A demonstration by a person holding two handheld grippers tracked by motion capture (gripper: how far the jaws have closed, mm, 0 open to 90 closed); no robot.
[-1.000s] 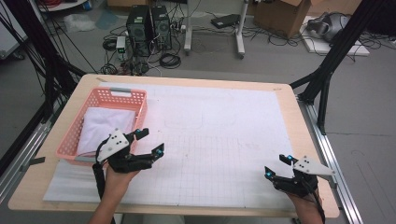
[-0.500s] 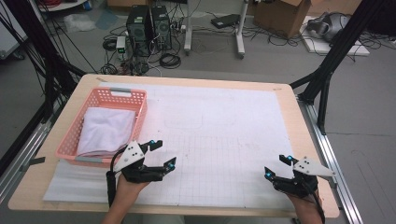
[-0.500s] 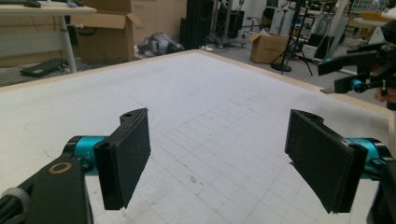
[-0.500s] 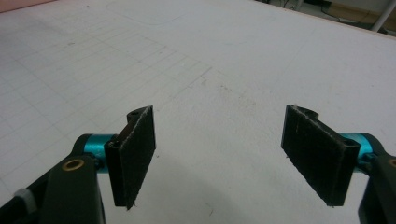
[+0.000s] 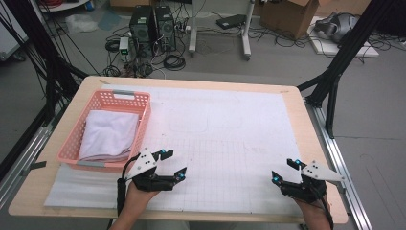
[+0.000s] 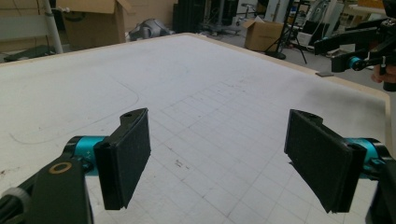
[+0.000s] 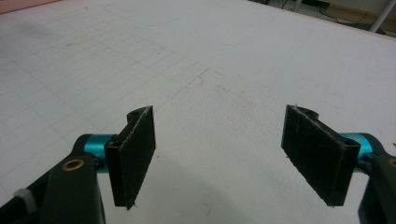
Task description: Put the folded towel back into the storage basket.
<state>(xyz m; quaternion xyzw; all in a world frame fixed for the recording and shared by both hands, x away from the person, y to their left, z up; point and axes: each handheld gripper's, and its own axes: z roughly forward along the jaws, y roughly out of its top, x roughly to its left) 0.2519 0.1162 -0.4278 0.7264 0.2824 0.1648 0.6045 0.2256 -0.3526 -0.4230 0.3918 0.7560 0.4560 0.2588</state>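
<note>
Folded white cloth (image 5: 109,135) in the pink basket (image 5: 142,125), long axis probably toward twelve o'clock; left gripper (image 5: 173,165) and right gripper (image 5: 283,170) gape wide, empty.

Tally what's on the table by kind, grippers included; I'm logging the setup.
Basket: 1
Cloth: 1
Mat: 1
Grippers: 2, left gripper and right gripper, both open and holding nothing
Total: 5
</note>
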